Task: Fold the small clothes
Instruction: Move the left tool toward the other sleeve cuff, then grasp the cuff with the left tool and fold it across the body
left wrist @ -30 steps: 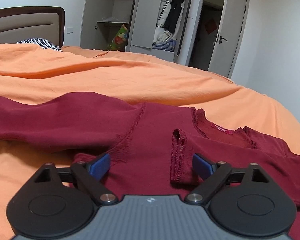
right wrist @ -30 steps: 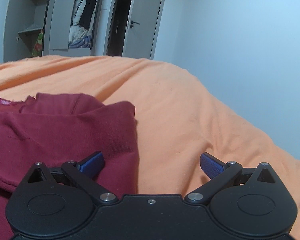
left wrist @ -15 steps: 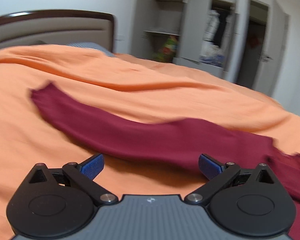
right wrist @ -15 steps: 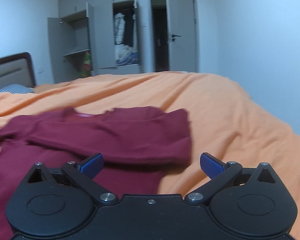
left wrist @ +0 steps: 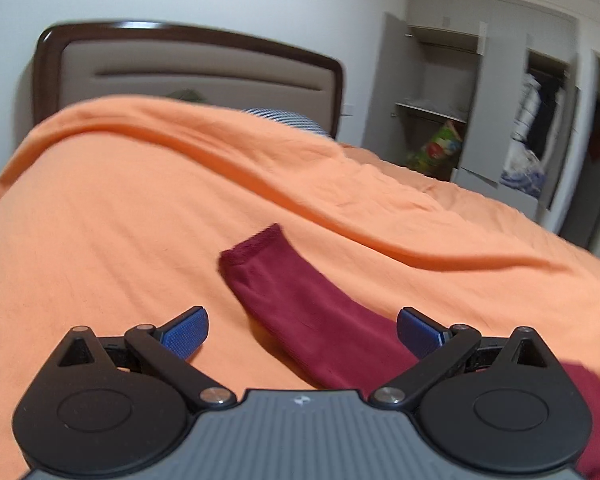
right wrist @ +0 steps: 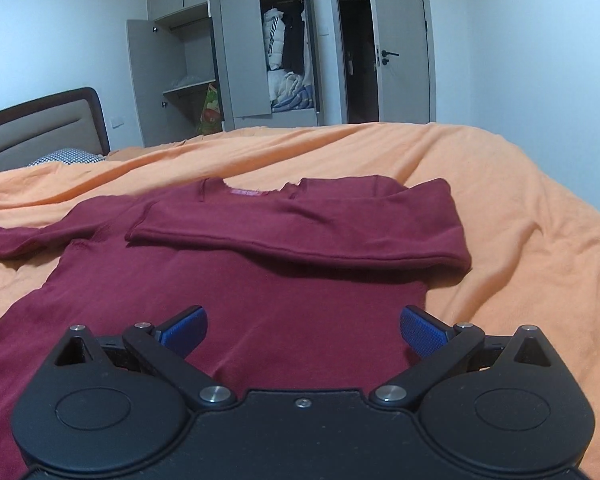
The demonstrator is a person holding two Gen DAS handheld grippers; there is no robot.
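The dark red top (right wrist: 236, 292) lies flat on the orange bedspread (right wrist: 520, 208), one sleeve (right wrist: 300, 232) already folded across the chest and the other sleeve (left wrist: 300, 304) stretched out to the side, probably the next part to fold in; the left tool (left wrist: 302, 326) hangs over that sleeve, wide and holding nothing. The right tool (right wrist: 303, 328) hovers over the body, equally wide and empty; a pink neck label (right wrist: 247, 192) shows, its writing too small to read.

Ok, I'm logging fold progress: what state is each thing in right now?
Maroon shirt: flat on the orange bedspread.
Right sleeve: folded across the chest.
Left sleeve: stretched out, unfolded.
Left gripper: open, empty.
Right gripper: open, empty.
Wardrobe doors: open.
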